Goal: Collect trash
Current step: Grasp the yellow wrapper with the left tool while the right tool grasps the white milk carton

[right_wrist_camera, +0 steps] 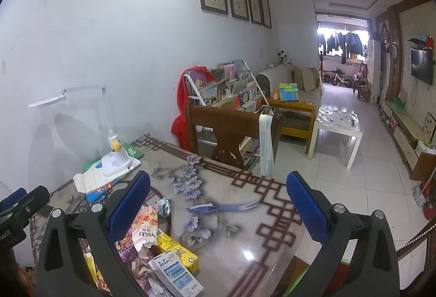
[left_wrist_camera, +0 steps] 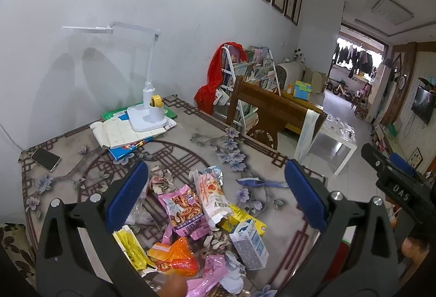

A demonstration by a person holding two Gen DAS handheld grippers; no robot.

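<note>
Both tools hang above the litter with nothing in them. The left hand-held gripper (left_wrist_camera: 215,204) has its jaws spread wide over the trash pile (left_wrist_camera: 196,223) at the near side of the worktop (left_wrist_camera: 81,160); the right hand-held gripper (right_wrist_camera: 218,212) is just as wide apart, over barer surface beside the pile.

The step in hand looks like a first pick. The wrappers (left_wrist_camera: 182,207) are thin and overlapping, so a good grasp comes down on a raised fold or edge rather than flat film. The milk carton (left_wrist_camera: 249,245) is stiffer and should pinch easily across its narrow faces. The blue strip (right_wrist_camera: 223,207) lies alone, apart from the pile, within the right tool's reach. I see no bin in either view. The phone (left_wrist_camera: 45,159) and lamp (left_wrist_camera: 148,117) stand well clear.
</note>
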